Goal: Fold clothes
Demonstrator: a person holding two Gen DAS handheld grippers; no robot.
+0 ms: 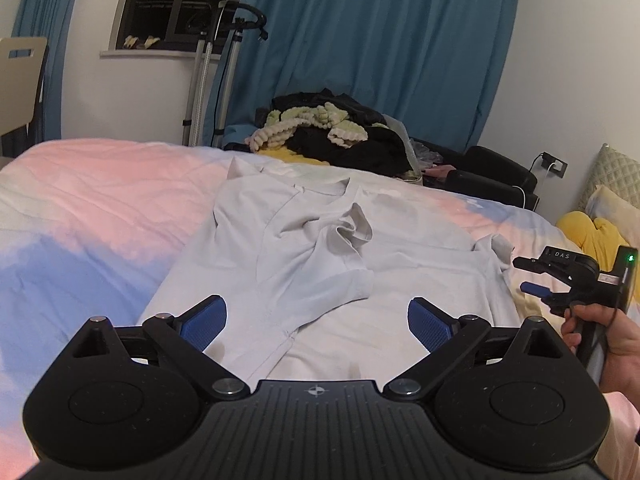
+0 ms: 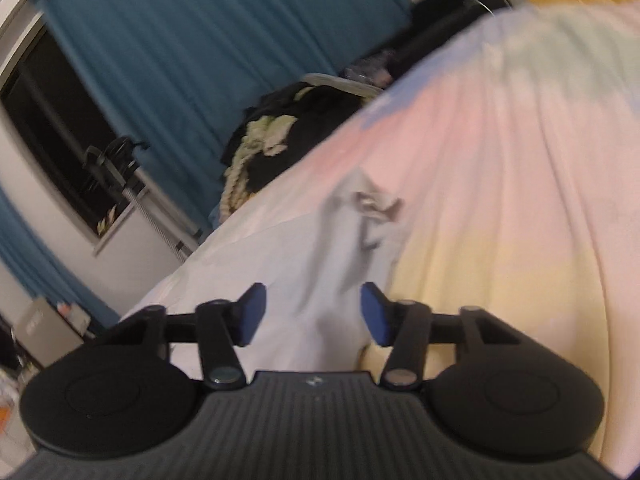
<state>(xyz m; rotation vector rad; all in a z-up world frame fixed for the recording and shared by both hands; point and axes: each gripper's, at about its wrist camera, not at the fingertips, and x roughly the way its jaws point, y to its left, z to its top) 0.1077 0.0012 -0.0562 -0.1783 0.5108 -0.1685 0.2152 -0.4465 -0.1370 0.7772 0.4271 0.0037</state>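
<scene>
Lying flat on the pastel pink-and-blue bed quilt point(image 1: 92, 200), a pale grey cotton T-shirt point(image 1: 304, 248) runs lengthwise away from the left claw point(image 1: 316, 324), spread wide over its near hem; the right claw point(image 1: 528, 276), half-spread and empty, hovers beside its right sleeve.

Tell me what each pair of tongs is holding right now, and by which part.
Nothing is held. The left tongs stand open above the pale shirt. The right tongs also show a gap, with the shirt's edge between the pads but not pinched.
</scene>
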